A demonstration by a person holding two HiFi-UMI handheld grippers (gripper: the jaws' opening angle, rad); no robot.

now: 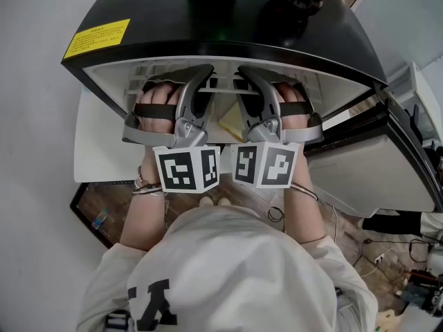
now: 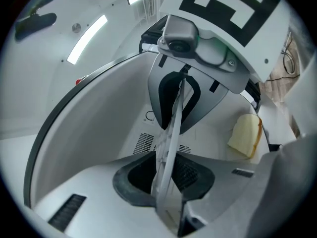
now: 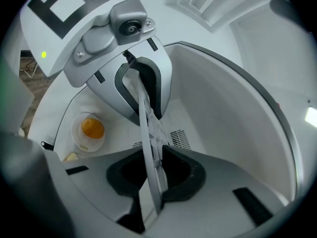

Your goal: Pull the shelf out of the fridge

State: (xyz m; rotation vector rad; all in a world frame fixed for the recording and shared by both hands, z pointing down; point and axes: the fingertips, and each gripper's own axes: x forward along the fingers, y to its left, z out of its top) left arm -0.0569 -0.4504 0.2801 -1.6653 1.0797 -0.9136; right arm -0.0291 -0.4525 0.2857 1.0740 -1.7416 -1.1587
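The shelf [image 2: 171,128] is seated in the fridge [image 1: 173,26] at 12 o'clock, its edge clamped by the left hand-held gripper [image 2: 166,175] and right hand-held gripper [image 3: 156,175]. An even, level pull toward 6 o'clock is advised.

A person in a white shirt [image 1: 228,268] with two grey grippers

The shirt has short sleeves and big black letters on the front. A thin bracelet [image 1: 144,184] goes round the left wrist, and a thin dark string [image 1: 304,189] goes round the right one. The left gripper [image 2: 166,180] and the right gripper [image 3: 153,175] are smooth, curved and grey, with dark pads inside. Each has a black strap [image 1: 160,111], a white cube [image 1: 188,169] with black squares, and a small round camera [image 2: 178,44].
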